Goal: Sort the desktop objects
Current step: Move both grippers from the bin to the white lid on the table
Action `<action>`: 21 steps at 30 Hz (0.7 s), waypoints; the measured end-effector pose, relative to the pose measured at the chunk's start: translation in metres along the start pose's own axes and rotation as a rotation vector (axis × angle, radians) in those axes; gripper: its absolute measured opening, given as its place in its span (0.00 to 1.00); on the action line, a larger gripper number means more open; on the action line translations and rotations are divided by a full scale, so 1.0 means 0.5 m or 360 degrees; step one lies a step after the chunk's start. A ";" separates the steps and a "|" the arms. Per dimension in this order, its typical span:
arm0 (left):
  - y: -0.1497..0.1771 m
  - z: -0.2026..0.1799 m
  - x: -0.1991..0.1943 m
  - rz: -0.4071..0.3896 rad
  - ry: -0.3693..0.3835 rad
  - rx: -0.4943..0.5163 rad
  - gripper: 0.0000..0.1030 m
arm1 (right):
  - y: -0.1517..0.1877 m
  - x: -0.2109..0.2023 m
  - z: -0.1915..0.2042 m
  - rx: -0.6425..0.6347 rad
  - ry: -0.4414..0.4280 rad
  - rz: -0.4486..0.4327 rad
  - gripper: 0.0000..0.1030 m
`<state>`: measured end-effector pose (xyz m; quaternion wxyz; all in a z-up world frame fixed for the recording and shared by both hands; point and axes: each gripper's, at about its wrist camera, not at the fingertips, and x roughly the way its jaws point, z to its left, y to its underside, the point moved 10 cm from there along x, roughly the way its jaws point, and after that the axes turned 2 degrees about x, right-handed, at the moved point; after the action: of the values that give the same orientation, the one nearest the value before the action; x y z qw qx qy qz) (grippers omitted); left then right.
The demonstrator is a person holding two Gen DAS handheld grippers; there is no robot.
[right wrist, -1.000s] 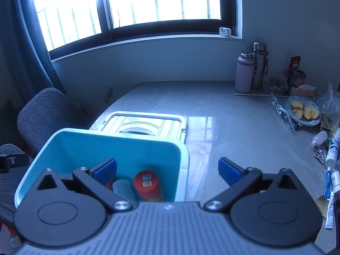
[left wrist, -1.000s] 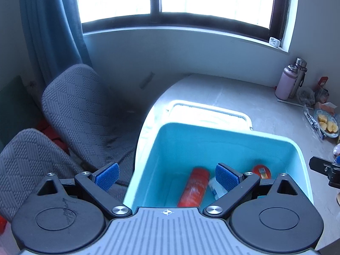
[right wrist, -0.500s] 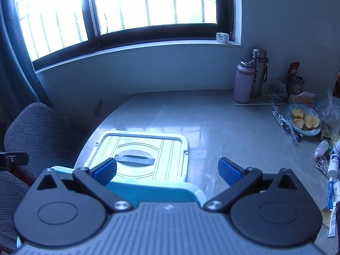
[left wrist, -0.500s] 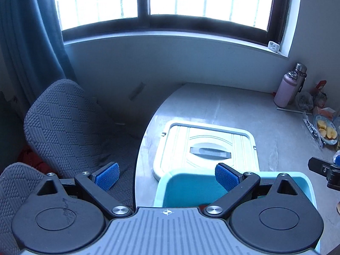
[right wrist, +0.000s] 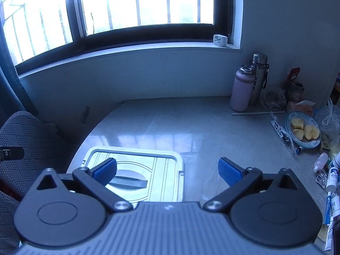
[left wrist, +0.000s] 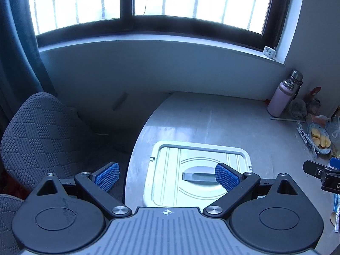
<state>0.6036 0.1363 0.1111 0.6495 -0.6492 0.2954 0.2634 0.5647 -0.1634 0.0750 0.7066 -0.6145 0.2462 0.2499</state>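
Note:
A pale green bin lid with a grey handle lies flat on the grey table near its left edge; it also shows in the right wrist view. My left gripper is open and empty, held above the lid's left side. My right gripper is open and empty, above the lid's right edge. The blue bin is out of both views. Small tubes and bottles lie at the table's right edge.
A pink bottle and a steel flask stand at the back right by the wall. A plate of apple pieces and bags sit to the right. Grey chairs stand left of the table.
Both grippers have risen and tilted up. The blue bin with its red cans has dropped out of both views, and the lid now shows in full.

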 end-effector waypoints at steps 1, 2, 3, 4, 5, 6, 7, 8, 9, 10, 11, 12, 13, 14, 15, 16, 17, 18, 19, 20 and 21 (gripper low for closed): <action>-0.005 0.004 0.014 0.0008 -0.0001 -0.0003 0.96 | -0.002 0.016 0.001 0.0011 -0.0007 0.0033 0.99; -0.008 0.010 0.031 0.0028 -0.0003 -0.0011 0.96 | -0.004 0.029 0.003 0.0021 -0.0014 0.0056 0.99; -0.009 0.017 0.047 0.0048 -0.0005 -0.0020 0.96 | -0.005 0.043 0.004 0.0028 -0.0020 0.0079 0.99; -0.011 0.024 0.063 0.0062 -0.0003 -0.0032 0.96 | -0.006 0.058 0.006 0.0035 -0.0025 0.0101 0.99; -0.012 0.031 0.079 0.0077 -0.0002 -0.0045 0.96 | -0.007 0.072 0.007 0.0034 -0.0023 0.0122 0.99; -0.013 0.039 0.094 0.0091 -0.0004 -0.0055 0.96 | -0.009 0.087 0.009 0.0031 -0.0016 0.0138 0.99; -0.016 0.046 0.109 0.0101 -0.0011 -0.0058 0.96 | -0.010 0.101 0.010 0.0027 -0.0010 0.0154 0.99; -0.017 0.052 0.126 0.0114 -0.0021 -0.0057 0.96 | -0.011 0.115 0.011 0.0021 -0.0004 0.0169 0.99; -0.018 0.057 0.143 0.0130 -0.0031 -0.0051 0.96 | -0.012 0.128 0.012 0.0016 0.0002 0.0184 0.99; -0.017 0.061 0.160 0.0149 -0.0033 -0.0047 0.96 | -0.013 0.143 0.013 0.0015 0.0003 0.0203 0.99; -0.016 0.064 0.177 0.0168 -0.0033 -0.0044 0.96 | -0.012 0.157 0.013 0.0020 -0.0001 0.0226 0.99; -0.016 0.066 0.194 0.0183 -0.0027 -0.0047 0.96 | -0.010 0.171 0.013 0.0031 -0.0010 0.0251 0.99; -0.015 0.068 0.210 0.0198 -0.0023 -0.0048 0.96 | -0.007 0.185 0.011 0.0044 -0.0014 0.0282 0.99; -0.014 0.072 0.228 0.0211 -0.0033 -0.0043 0.96 | -0.004 0.199 0.009 0.0056 -0.0018 0.0313 0.99; -0.013 0.075 0.245 0.0224 -0.0044 -0.0039 0.96 | -0.001 0.213 0.006 0.0069 -0.0022 0.0344 0.99; -0.012 0.079 0.262 0.0238 -0.0054 -0.0033 0.96 | 0.003 0.226 0.005 0.0067 -0.0018 0.0371 0.99; -0.011 0.082 0.279 0.0255 -0.0064 -0.0025 0.96 | 0.006 0.238 0.003 0.0064 -0.0013 0.0396 0.99; -0.009 0.086 0.295 0.0272 -0.0075 -0.0020 0.96 | 0.012 0.252 0.000 0.0067 -0.0011 0.0427 0.99; -0.007 0.090 0.312 0.0289 -0.0083 -0.0017 0.96 | 0.016 0.265 -0.001 0.0073 -0.0013 0.0461 0.99; -0.005 0.095 0.330 0.0307 -0.0091 -0.0013 0.96 | 0.020 0.278 -0.002 0.0079 -0.0015 0.0495 0.99; -0.004 0.099 0.347 0.0324 -0.0100 -0.0008 0.96 | 0.023 0.289 -0.001 0.0084 -0.0027 0.0519 0.99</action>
<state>0.7263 0.1786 -0.0144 0.6266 -0.6089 0.3386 0.3490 0.6659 -0.1551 -0.0283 0.6745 -0.5455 0.3431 0.3601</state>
